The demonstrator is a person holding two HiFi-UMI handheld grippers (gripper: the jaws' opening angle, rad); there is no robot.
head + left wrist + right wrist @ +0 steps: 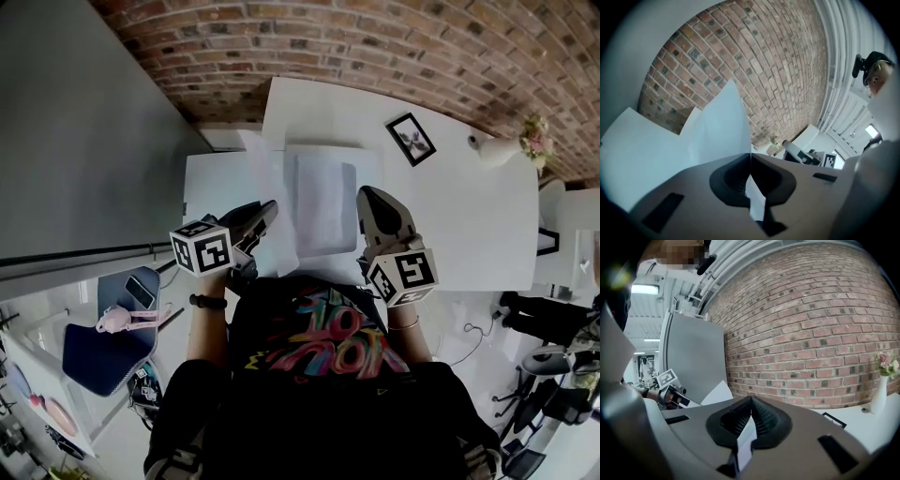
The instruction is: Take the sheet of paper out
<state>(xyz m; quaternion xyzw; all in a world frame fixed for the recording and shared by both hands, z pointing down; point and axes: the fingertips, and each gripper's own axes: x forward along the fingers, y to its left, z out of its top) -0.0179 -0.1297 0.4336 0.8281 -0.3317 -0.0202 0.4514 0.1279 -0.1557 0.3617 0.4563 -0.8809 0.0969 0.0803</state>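
Head view: the sheet of paper [319, 202] sits at the white table's [450, 216] near edge, between the left gripper [265, 216] and the right gripper [367, 199].

Left gripper view: the jaws are clamped on the sheet's edge. The sheet rises thin, light and floppy.

Right gripper view: the jaws are clamped on a thin white edge [746, 441]. I judge it tear-prone, so I would grip the margins and pull evenly.

An office-like workroom is indicated: a bare brick wall [375, 37] is seen behind a white table [469, 216], on which a framed picture [411, 139] and a vase of flowers [497, 150] are set. Swivel chairs [548, 375] are parked nearby, and strip lights [644, 288] are mounted overhead.
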